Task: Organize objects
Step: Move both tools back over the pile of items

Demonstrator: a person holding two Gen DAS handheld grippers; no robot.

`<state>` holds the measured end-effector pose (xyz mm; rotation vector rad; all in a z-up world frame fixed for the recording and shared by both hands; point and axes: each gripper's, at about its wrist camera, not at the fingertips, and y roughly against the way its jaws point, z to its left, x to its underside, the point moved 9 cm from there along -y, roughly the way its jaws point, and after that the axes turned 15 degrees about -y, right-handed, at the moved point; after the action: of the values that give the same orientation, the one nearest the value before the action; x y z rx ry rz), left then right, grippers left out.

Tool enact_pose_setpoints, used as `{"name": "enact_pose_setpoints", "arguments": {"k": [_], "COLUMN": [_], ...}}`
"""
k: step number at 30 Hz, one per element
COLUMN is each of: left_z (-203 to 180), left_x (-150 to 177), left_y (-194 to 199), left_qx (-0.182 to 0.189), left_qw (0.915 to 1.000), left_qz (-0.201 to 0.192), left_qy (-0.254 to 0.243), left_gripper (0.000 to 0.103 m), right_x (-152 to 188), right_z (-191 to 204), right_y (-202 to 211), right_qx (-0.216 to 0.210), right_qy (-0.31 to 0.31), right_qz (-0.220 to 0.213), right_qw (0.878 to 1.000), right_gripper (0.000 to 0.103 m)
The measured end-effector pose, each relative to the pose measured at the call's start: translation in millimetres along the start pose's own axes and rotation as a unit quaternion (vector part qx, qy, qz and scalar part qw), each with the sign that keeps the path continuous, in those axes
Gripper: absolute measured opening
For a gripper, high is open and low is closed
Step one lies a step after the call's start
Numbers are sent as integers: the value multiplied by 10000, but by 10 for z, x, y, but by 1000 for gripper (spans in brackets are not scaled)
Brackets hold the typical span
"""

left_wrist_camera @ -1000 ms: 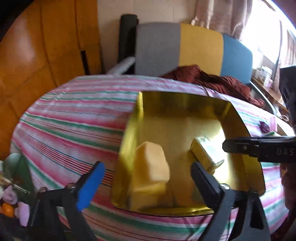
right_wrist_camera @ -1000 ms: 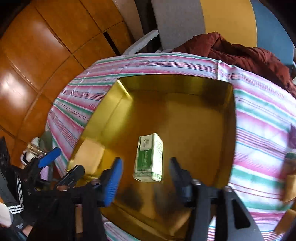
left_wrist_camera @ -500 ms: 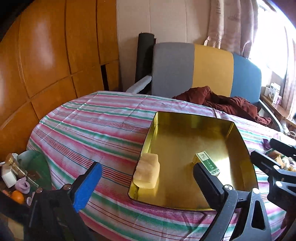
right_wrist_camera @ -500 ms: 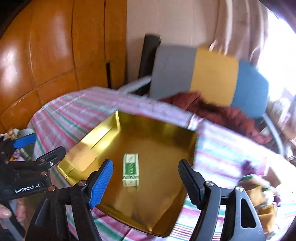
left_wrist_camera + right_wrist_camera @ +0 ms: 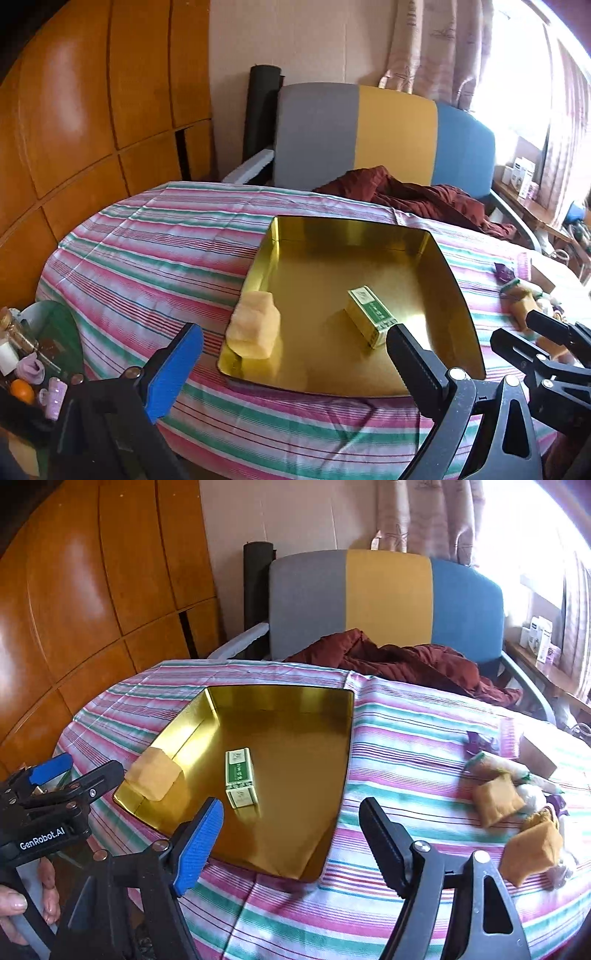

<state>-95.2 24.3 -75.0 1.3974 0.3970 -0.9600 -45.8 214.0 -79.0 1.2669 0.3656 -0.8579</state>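
A shallow gold metal tray (image 5: 332, 738) sits on the striped tabletop (image 5: 406, 746), holding a green-and-white carton (image 5: 240, 779) and a pale yellow pouch (image 5: 255, 328). Both the left gripper (image 5: 291, 365) and right gripper (image 5: 291, 838) hover with jaws wide apart, empty. More tan pouches (image 5: 496, 799) lie loose to the right; the right gripper should probably centre over one before closing.
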Motion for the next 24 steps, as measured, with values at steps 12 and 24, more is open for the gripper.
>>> {"name": "enact_pose_setpoints", "arguments": {"k": [12,24], "left_z": [-184,-491], "left_x": [-25,-81], "left_y": [7,-57], "left_qx": [156,385], "left_qw": [9998,9981], "left_qz": [1,53], "left_qy": [-145,-477], "left_gripper": [100,100], "right_x": [13,-43], "right_z": [-281,-755], "right_y": [158,247], "right_qx": [228,544], "right_qy": [-107,-453], "right_qz": [-130,-222], "right_qw": [9996,9972], "right_gripper": [77,78]}}
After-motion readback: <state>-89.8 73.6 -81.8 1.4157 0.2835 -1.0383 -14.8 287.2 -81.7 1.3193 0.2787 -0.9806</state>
